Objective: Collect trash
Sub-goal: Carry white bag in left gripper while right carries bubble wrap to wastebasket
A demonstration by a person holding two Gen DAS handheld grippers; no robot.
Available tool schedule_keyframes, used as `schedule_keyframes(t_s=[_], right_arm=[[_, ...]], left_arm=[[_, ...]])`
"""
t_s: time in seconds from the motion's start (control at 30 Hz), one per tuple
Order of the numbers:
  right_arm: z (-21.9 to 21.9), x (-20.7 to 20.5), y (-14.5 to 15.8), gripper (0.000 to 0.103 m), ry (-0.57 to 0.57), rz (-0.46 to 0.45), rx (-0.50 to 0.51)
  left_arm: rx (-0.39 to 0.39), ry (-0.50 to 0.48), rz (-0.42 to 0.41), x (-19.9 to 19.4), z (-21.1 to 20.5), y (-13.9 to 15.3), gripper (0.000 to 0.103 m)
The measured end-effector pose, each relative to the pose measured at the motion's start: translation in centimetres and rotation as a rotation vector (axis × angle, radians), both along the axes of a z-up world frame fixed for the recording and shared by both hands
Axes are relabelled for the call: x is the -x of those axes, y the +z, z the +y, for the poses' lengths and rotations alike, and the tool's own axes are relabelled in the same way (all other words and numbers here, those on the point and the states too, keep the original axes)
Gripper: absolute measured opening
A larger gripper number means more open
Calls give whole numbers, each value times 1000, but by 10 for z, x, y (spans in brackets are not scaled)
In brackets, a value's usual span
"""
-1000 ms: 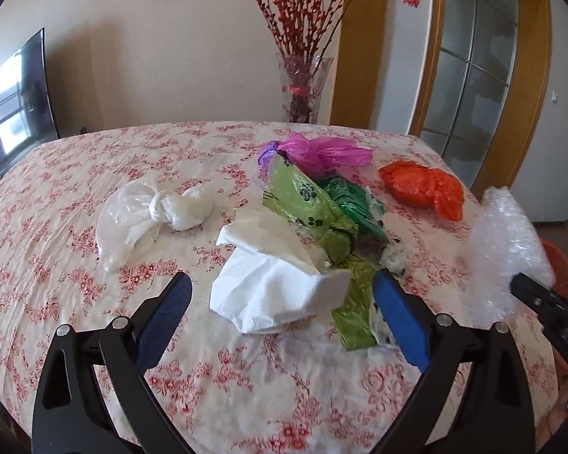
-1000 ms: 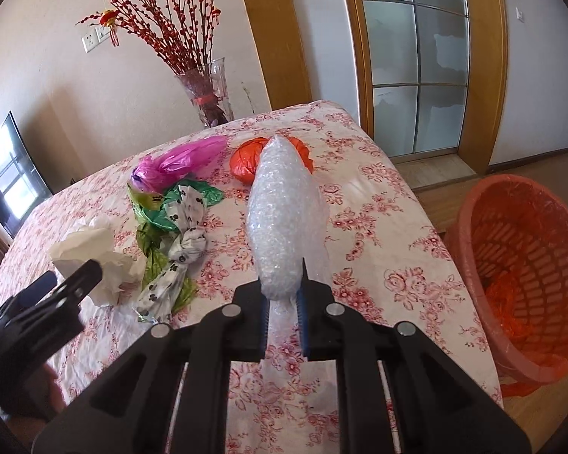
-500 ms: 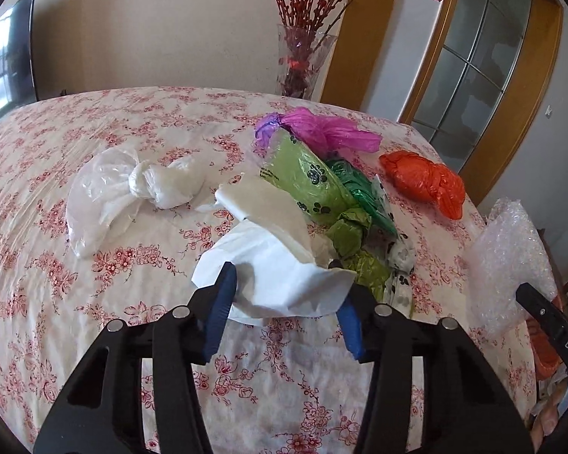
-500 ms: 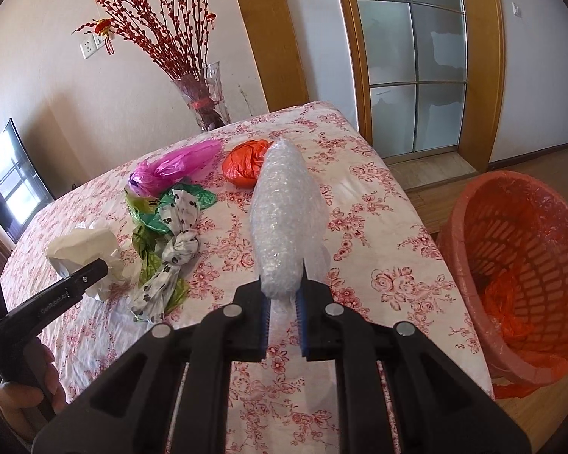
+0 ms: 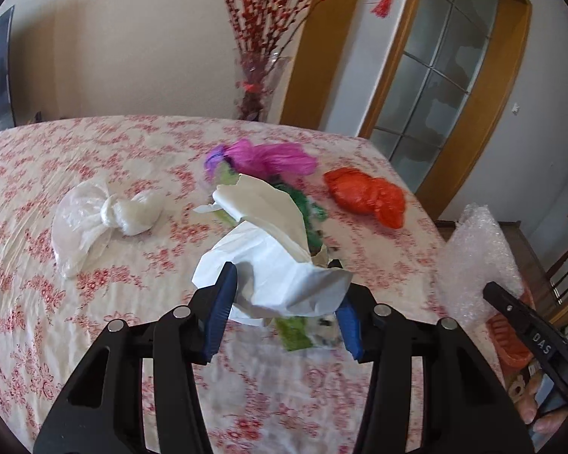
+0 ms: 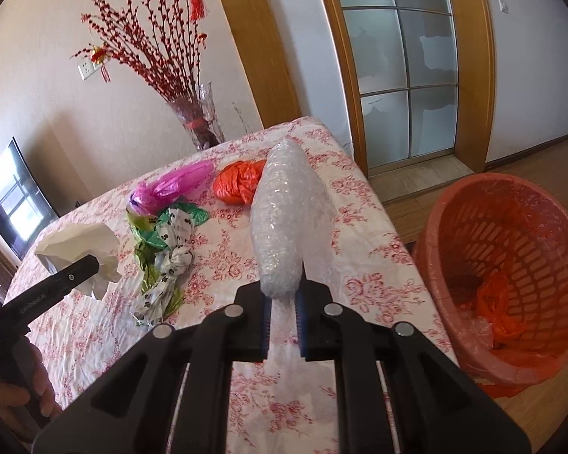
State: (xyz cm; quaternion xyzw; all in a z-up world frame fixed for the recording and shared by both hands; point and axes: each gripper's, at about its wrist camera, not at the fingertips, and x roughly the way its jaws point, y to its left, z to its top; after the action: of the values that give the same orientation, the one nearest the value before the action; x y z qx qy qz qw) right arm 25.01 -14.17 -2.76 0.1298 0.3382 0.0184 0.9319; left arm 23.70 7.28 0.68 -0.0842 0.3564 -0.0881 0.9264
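Note:
My left gripper point(image 5: 284, 299) is shut on a crumpled white paper wad point(image 5: 272, 249), which hangs lifted above the flowered tablecloth point(image 5: 94, 340). From the right wrist view the same white paper wad point(image 6: 81, 244) shows at the left, above the table. My right gripper point(image 6: 283, 316) is shut on the lower end of a roll of bubble wrap point(image 6: 287, 212) that sticks up and forward. The bubble wrap point(image 5: 477, 257) also shows at the right of the left wrist view. An orange trash basket point(image 6: 503, 265) with an orange liner stands on the floor beside the table's right edge.
On the table lie a knotted clear white bag point(image 5: 102, 215), a pink bag point(image 5: 269, 159), an orange bag point(image 5: 367, 195) and green patterned bags point(image 6: 163, 253). A glass vase point(image 6: 202, 121) of red branches stands at the far edge. A person's hand point(image 6: 15, 386) holds the left gripper.
My left gripper closed on the white paper wad and lifted it off the table, uncovering the green bags. My right gripper has shifted slightly with the bubble wrap held in it throughout.

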Motion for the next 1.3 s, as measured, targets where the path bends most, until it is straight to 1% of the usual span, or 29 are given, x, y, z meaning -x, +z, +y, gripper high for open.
schedule_keyframes(t_s=[0.3,0.47,0.67,0.87,1.1,1.3], right_arm=[[-39,26,13,12,-55,-49,-26],[-71,44,17,12,-128,-75,-10],[-119,61,17,12,-236,-85,-12],[-161,71,10,12,-312,-81,-23],[-194,81,3,12,-364,-80,-40],[-215,83,-2,12,-388,-80,-57]], left_arm=[[22,-129,-42,11,-49,21,49],[24,-218,-53,13,-91,26,49],[13,-340,-39,10,-156,21,49],[21,-449,-27,7,-216,14,49],[19,-533,-8,4,-265,6,49],[10,-578,4,6,-292,-1,49]])
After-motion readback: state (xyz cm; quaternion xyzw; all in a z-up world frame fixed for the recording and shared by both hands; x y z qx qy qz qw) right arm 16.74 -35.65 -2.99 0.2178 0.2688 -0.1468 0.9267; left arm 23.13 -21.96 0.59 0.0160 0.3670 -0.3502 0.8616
